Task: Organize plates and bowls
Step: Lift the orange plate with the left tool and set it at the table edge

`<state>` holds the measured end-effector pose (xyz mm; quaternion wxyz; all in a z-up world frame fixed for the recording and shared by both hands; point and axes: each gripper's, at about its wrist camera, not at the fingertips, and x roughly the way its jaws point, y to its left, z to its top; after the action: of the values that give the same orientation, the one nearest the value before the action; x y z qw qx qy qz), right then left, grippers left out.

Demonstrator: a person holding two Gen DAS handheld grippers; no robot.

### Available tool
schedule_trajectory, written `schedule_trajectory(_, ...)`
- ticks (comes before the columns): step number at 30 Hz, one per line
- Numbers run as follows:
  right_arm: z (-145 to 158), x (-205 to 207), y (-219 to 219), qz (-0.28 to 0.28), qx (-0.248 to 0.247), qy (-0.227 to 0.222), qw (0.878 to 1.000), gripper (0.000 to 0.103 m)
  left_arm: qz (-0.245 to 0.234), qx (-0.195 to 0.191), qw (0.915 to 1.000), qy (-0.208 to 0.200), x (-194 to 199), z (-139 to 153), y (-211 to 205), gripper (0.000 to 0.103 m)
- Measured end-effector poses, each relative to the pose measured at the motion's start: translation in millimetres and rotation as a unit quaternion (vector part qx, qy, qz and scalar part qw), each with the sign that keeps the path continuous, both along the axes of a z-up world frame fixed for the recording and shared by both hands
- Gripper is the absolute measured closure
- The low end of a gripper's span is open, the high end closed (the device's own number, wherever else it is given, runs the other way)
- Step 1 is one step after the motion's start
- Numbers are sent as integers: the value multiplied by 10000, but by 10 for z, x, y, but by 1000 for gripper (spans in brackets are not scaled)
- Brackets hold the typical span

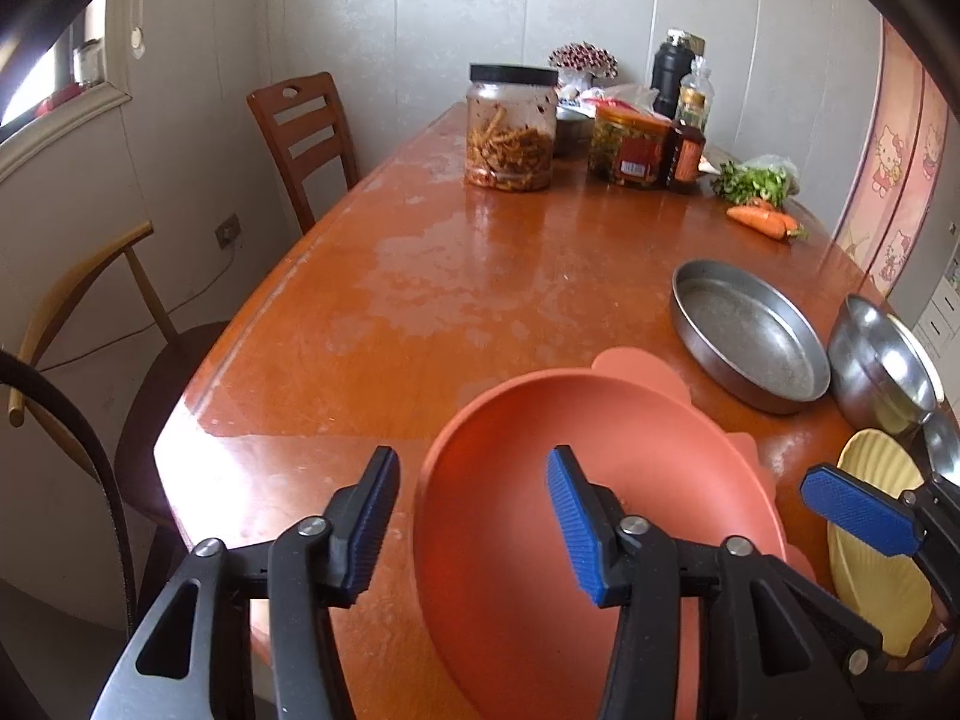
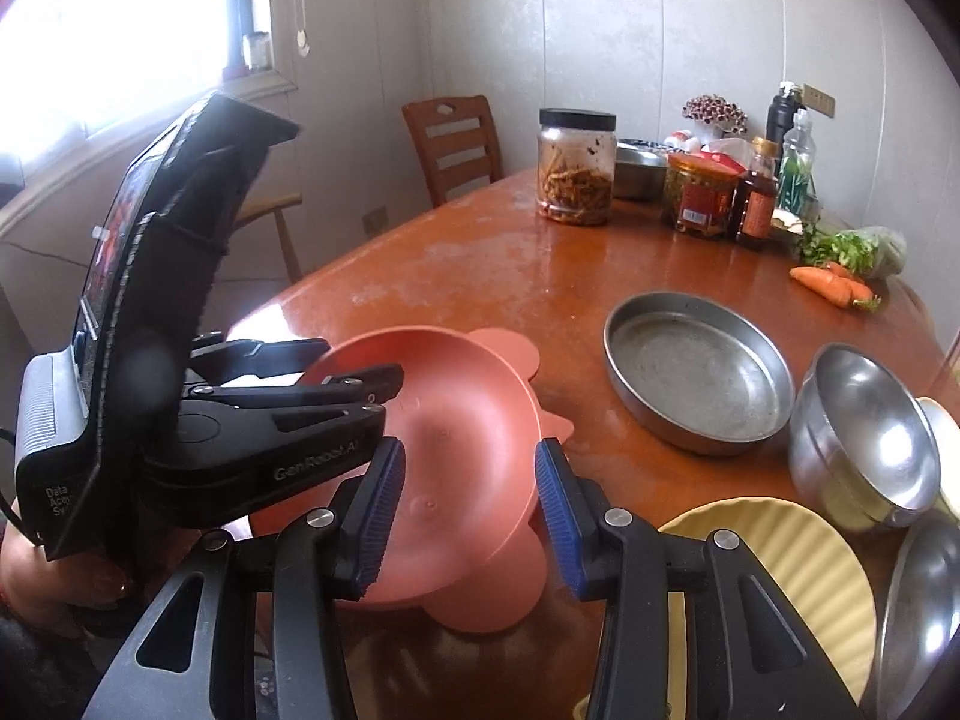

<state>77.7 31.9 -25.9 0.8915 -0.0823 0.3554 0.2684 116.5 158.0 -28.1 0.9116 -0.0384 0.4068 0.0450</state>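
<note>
Grippers are both hovering over an orange-brown wooden table (image 1: 420, 276). Left gripper (image 1: 474, 516) is standing wide open, its blue pads straddling the near rim of a salmon-pink bowl (image 1: 516, 504) without pressing it; the bowl is sitting tilted on a matching scalloped plate (image 2: 498, 594) near the table's front edge. Right gripper (image 2: 468, 516) is also spread open, empty, just above the same bowl. Beside them are lying a pale yellow ribbed plate (image 2: 774, 558), a round metal pan (image 2: 696, 372) and a steel bowl (image 2: 870, 432).
</note>
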Motion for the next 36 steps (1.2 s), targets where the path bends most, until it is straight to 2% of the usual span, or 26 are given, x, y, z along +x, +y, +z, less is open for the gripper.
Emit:
schedule_trajectory(6, 106, -69, -96, -42, 147, -39, 9999, 50, 94, -20, 9998, -181, -157, 174, -19, 46)
schedule_trajectory(20, 560, -411, -750, -510, 627, -375, 9960, 42, -359, 58, 9974, -619, -474, 641, -601, 43)
schedule_trajectory(28, 743, -624, -1210, -874, 796, -527, 9916, 41, -644, 164, 9951, -733, -539, 790, -995, 42)
schedule_trajectory(36, 783, -861, -1614, -1179, 884, -488, 9879, 40, -925, 220, 9930, -707, -579, 818, -1329, 42)
